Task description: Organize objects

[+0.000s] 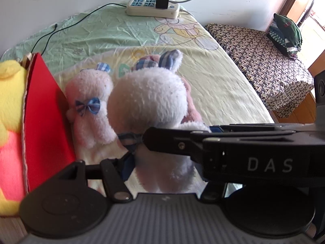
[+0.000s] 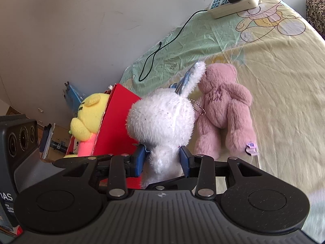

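Right up against my left wrist lens, the white rabbit [image 1: 150,95] is filling the view, and the right gripper's arm is crossing in front. My left gripper's [image 1: 130,152] own fingers are mostly hidden, so I cannot tell its opening. A pale pink plush [image 1: 89,105] is lying beside the red box [image 1: 44,118].

Switching to the right wrist: my right gripper [image 2: 163,158] is squeezing the rabbit's body between its blue pads [image 2: 140,159]. 1 yellow toy [image 2: 89,118] is sitting in the box already; the pink bear [image 2: 225,109] is waiting on the bed [image 2: 284,77]. I'm judging us roughly partway through.
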{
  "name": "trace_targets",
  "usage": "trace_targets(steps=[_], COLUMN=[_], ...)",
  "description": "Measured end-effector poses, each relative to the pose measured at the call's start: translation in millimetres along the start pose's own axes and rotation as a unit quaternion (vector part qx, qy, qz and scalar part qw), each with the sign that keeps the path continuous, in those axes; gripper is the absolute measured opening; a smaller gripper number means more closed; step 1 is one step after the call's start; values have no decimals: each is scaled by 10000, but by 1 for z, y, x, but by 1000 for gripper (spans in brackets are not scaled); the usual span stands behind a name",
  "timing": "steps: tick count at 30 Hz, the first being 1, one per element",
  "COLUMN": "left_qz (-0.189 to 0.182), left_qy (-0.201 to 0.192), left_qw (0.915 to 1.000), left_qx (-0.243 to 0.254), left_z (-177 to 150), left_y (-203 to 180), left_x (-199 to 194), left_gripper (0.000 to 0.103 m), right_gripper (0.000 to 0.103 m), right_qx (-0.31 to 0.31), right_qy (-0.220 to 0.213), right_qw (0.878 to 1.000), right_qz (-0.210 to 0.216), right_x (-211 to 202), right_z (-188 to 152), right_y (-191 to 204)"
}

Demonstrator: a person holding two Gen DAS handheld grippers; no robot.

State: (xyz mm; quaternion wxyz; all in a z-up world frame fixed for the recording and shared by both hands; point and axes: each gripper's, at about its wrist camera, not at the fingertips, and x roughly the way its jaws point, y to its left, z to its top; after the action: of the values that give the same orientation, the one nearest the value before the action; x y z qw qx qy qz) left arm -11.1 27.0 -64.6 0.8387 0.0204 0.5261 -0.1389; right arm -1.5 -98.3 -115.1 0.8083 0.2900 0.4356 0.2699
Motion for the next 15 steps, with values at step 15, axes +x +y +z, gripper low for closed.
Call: trace_targets(steps=[15], left_qz=[43], left_qy=[-285], left_qw=[9994], left_qx=[193], left_z=[-37], left_y=[-13], left_x=[-33], left_gripper=[62], right_gripper=[40], right_qx=[-421], right_qy=[-142], right_qw=[9990], right_qz=[-10], right_x=[-23], right_z=[-28], right_y=[29])
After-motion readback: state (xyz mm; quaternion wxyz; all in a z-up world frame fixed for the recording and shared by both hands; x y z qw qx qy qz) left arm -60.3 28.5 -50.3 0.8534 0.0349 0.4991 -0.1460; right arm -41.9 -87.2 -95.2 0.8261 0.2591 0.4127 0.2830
